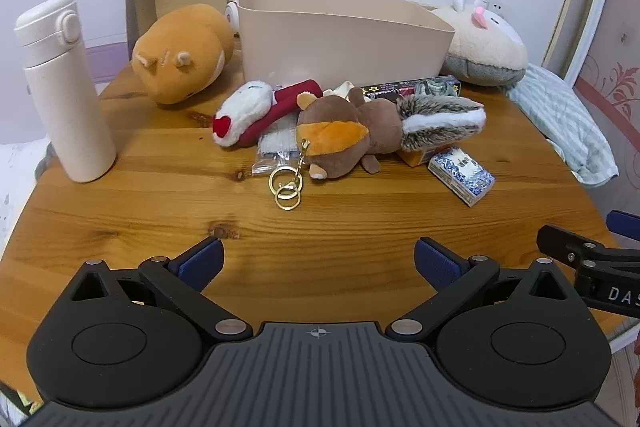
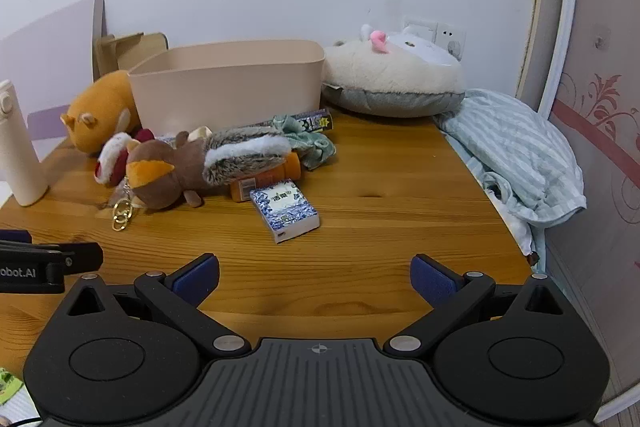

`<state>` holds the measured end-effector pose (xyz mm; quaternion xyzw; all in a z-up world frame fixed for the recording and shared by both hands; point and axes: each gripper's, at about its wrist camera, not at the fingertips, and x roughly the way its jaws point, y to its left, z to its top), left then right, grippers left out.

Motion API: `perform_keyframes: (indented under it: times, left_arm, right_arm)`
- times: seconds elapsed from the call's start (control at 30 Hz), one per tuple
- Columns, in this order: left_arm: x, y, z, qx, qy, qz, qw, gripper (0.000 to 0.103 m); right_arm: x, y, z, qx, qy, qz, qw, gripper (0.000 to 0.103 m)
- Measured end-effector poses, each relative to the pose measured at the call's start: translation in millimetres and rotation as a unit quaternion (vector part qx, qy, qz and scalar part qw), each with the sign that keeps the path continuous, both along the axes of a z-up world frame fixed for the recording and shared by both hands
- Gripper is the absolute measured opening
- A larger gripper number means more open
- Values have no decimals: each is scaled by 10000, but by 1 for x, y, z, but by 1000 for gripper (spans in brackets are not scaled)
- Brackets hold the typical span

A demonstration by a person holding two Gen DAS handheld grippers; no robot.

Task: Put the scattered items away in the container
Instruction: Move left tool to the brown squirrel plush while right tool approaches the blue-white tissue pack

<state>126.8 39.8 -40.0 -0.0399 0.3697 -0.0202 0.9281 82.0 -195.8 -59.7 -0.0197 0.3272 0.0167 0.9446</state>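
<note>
Two hand-held grippers poised over a cluttered wooden desk (image 1: 360, 227): the left hand-held gripper (image 1: 319, 261) w/ blue pads spread wide and nothing between them, the right hand-held gripper (image 2: 315, 277) likewise spread and holding nothing, both hovering above bare wood near the front edge, well apart from the clutter

At the back, a beige plastic bin (image 1: 340, 43) stands upright near the wall; only its inner far wall shows, bare as far as can be seen, its floor hidden from both views

Scattered items lie in a heap just in front of the bin: a brown-and-orange squirrel plush (image 1: 360, 135) on its side w/ a striped bushy tail and gold key rings (image 1: 286, 187) on the wood at its head; a white-and-red plush (image 1: 248, 111) touching it on the left; a clear plastic packet (image 1: 272, 151) partly under both; an orange box (image 2: 260, 181) under the tail; a blue-and-white patterned box (image 2: 286, 213) apart, nearer the front; a black starred box (image 1: 412, 89) and a green patterned cloth (image 2: 308, 139) against the bin's base

Flanking the bin: an orange plush (image 1: 180, 55) at left, a cream-and-grey plush cushion (image 2: 392, 79) at right. A white flask (image 1: 64, 87) stands upright at far left; a striped cloth (image 2: 516, 155) drapes off the right edge
</note>
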Motion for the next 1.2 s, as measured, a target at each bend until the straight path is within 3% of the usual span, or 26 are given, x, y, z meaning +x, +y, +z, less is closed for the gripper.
perform_keyframes:
  times: [0.43, 0.77, 1.0, 1.1, 1.2]
  left_arm:
    - [48, 15, -16, 76, 106, -11, 9999, 103]
    - [81, -1, -19, 861, -79, -680, 9939, 103]
    - [96, -20, -30, 1589, -307, -1196, 9795, 103]
    - [98, -32, -33, 2097, -577, -1376, 9663, 103]
    - [98, -45, -36, 2679, -882, -1552, 9468, 103]
  right_arm:
    - [45, -2, -18, -49, 239, 26, 9997, 103]
    - [74, -6, -25, -134, 324, 239, 9991, 103]
    - [93, -3, -25, -388, 379, 602, 9967, 103]
    - [102, -1, -29, -490, 451, 781, 9947, 103]
    - [110, 1, -34, -565, 541, 914, 9927, 103]
